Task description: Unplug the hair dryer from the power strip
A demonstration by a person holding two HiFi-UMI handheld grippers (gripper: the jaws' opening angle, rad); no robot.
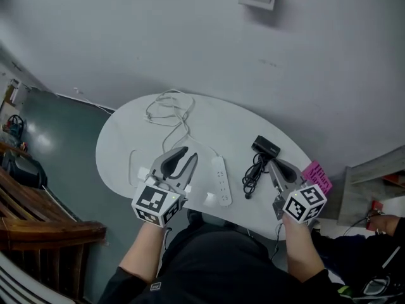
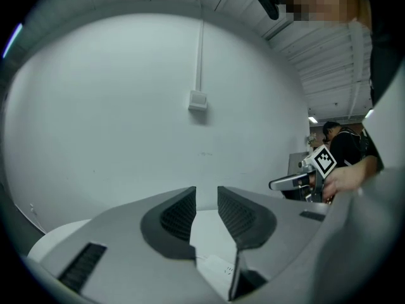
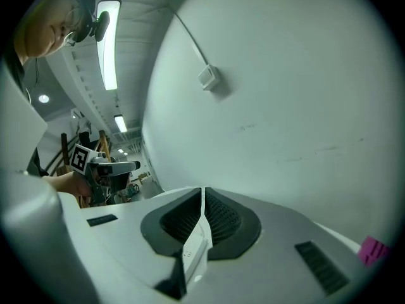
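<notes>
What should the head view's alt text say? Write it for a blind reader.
Seen from above, a person holds the left gripper and right gripper over a white table, with a white power strip between them. A black hair dryer and its coiled cord lie beside the right gripper.

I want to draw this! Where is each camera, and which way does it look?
Head view: on the person's head, looking steeply down at the white table; both forearms, left gripper and right gripper show.
Left gripper view: on that gripper, facing the wall past open jaws.
Right gripper view: on that gripper, facing the wall past shut jaws.
Shared: both gripper views see the wall box.
</notes>
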